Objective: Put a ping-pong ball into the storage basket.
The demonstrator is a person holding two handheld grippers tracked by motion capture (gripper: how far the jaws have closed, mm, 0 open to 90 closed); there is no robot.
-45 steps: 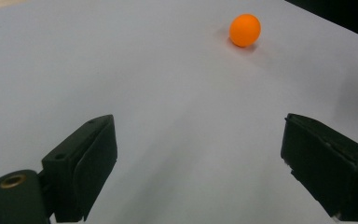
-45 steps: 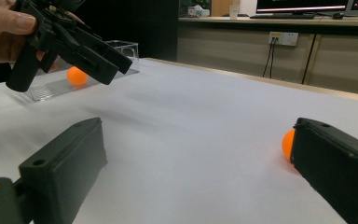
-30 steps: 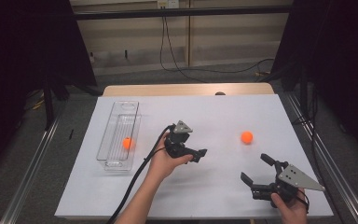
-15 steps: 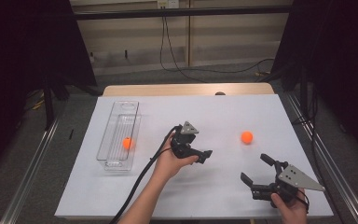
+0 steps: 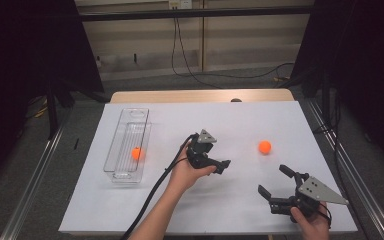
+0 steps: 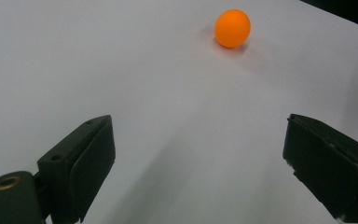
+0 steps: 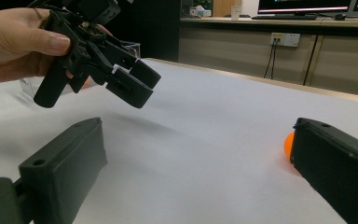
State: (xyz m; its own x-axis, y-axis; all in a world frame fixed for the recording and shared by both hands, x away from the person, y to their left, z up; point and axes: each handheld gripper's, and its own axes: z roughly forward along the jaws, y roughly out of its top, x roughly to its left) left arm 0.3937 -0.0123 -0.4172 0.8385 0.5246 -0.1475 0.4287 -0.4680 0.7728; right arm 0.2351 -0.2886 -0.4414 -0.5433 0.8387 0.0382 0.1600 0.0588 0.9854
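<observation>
Near the middle of the white table point(image 5: 130, 210), the left gripper point(image 5: 219, 165) hovered with its jaws wide apart and nothing between them, pointed at the orange ball point(image 5: 265, 146) lying well apart toward the right edge. By the near right corner the right gripper point(image 5: 276, 189) rested, jaws likewise spread and empty. Close to the left edge stood a clear tray point(image 5: 126, 125) holding a second orange ball point(image 5: 136, 153).

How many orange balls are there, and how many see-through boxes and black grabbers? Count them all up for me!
Orange balls: 2, one in the clear tray and one loose on the table
Clear trays: 1
Black grippers: 2, the left gripper and the right gripper, both open and empty
Total: 5
</observation>
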